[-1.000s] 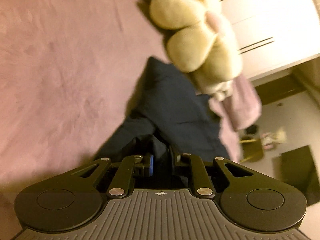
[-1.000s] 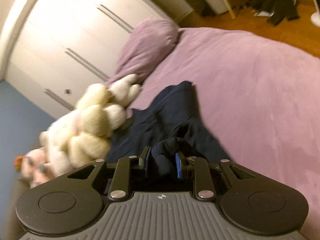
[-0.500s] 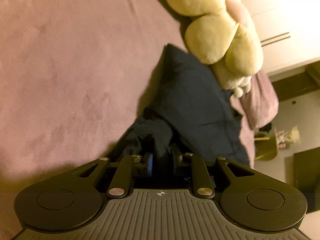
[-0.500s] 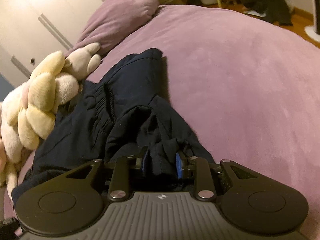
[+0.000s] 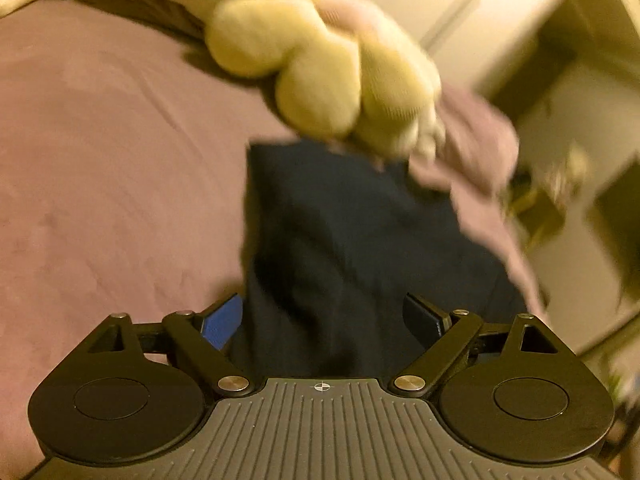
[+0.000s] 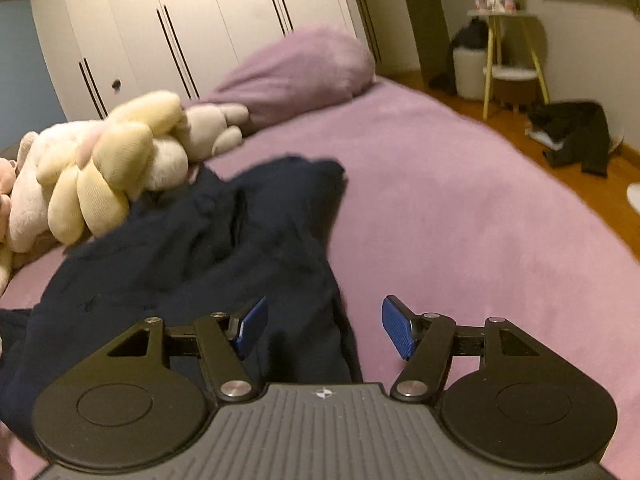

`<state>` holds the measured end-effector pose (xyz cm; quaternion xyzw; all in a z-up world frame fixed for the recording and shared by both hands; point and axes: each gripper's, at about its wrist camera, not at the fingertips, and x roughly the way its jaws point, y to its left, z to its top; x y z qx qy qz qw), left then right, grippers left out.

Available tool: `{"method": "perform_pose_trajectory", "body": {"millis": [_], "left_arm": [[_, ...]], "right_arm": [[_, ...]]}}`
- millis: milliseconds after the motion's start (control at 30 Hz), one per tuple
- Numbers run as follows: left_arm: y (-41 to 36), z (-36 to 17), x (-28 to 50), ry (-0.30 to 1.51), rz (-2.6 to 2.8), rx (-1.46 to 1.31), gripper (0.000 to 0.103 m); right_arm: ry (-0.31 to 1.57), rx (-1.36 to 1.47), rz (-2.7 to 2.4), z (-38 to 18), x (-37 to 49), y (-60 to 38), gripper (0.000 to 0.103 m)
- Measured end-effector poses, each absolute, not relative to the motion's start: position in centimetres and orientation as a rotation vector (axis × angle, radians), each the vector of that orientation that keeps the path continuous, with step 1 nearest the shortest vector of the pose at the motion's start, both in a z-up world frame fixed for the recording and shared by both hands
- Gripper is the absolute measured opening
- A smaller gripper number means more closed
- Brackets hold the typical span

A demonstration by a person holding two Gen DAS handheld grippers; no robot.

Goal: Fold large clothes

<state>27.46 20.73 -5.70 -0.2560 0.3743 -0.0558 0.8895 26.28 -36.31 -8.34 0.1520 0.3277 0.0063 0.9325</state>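
The left tool [image 5: 322, 320] has its jaws spread wide, with dark navy cloth [image 5: 352, 248] lying between them, unclamped. The cloth stretches ahead across the mauve bed [image 5: 100, 160] to a yellow plush toy [image 5: 320, 68], which overlaps its far edge. A mauve pillow [image 5: 476, 148] lies just right of the toy. The view is blurred.

Bare purple bed [image 6: 460, 208] lies open right of the dark garment [image 6: 224, 240] — plush toys [image 6: 112, 168] and a pillow [image 6: 296, 68] crowd its far left edge.
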Motion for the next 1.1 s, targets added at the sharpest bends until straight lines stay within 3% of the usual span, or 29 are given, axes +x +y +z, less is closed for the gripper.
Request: {"method": "perform_pose_trajectory", "body": {"millis": [200, 300, 367, 400, 433, 500, 533, 833, 967, 1100], "left_arm": [[19.2, -8.1, 30.1, 0.868, -0.084, -0.451, 0.087], [19.1, -8.7, 30.6, 0.878, -0.064, -0.440, 0.072], [18.9, -8.7, 30.2, 0.872, -0.065, -0.427, 0.053], [18.8, -8.5, 30.0, 0.867, -0.067, -0.415, 0.047], [18.7, -8.1, 29.9, 0.860, -0.070, -0.402, 0.034], [18.3, -7.0, 29.3, 0.840, -0.082, -0.378, 0.026], [18.2, -6.1, 28.8, 0.825, -0.088, -0.366, 0.024], [17.4, 2.7, 32.1, 0.563, -0.085, -0.305, 0.022], [16.7, 0.1, 37.3, 0.578, 0.010, -0.266, 0.024], [15.7, -5.5, 40.5, 0.698, 0.085, -0.253, 0.031]], "right_arm": [[0.704, 0.272, 0.028, -9.3, 28.9, -35.1, 0.064], [0.714, 0.230, 0.052, -9.5, 30.2, -34.2, 0.061], [0.711, 0.218, 0.074, -9.6, 30.6, -33.7, 0.046], [0.708, 0.211, 0.083, -9.5, 30.8, -33.3, 0.035], [0.696, 0.188, 0.074, -9.5, 30.6, -32.8, 0.023], [0.669, 0.140, 0.060, -9.1, 30.0, -32.2, 0.009], [0.656, 0.131, 0.060, -8.8, 29.6, -31.9, 0.008], [0.403, 0.210, 0.097, 0.2, 27.8, -32.7, 0.007], [0.349, 0.180, 0.022, 1.7, 32.1, -31.8, 0.007], [0.453, 0.166, -0.025, -1.5, 38.0, -30.6, 0.007]]}}
